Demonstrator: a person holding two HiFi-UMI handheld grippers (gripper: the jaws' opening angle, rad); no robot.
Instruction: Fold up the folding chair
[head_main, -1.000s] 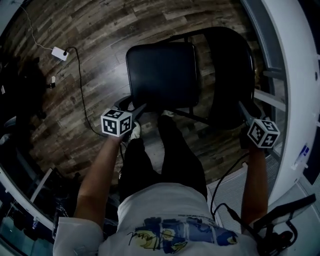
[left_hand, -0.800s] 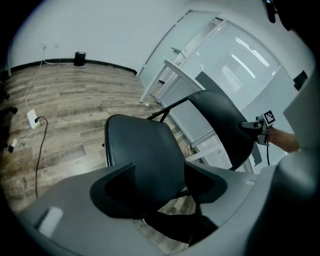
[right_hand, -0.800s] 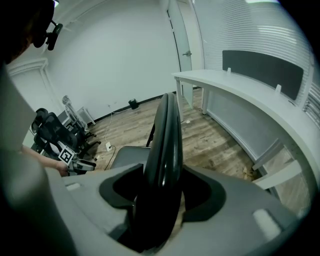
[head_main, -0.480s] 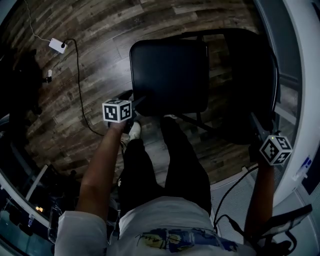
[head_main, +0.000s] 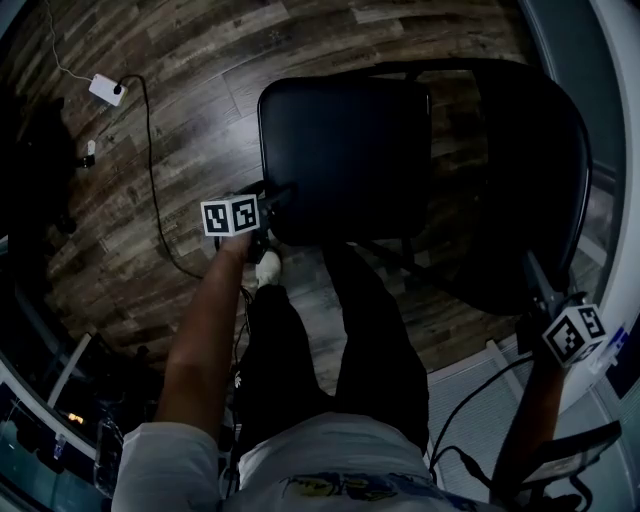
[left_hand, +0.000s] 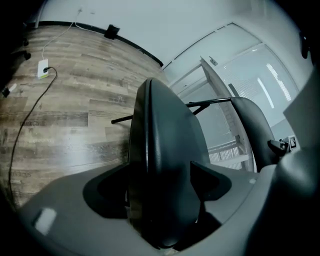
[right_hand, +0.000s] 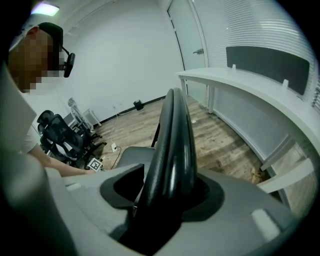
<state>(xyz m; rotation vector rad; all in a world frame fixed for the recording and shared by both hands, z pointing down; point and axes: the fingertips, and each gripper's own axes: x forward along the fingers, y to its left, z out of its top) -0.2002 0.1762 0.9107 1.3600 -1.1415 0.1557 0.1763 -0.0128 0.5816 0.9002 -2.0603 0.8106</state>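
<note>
Down have come the left tongs, jaws just opening wide, with the seat edge between them, not pinched. The chair stands open in the middle of the floor, back at 3 o'clock. The right tongs, at 4 o'clock, hold the back's rim. The chair looks stiff and a bit heavy, so lift the seat's front edge. Legs and hinges hide under the seat, too dark to see.

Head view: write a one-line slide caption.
Folding chair unfolded: left gripper, jaws just opened wider, straddles the seat edge; right gripper grips the backrest.
</note>
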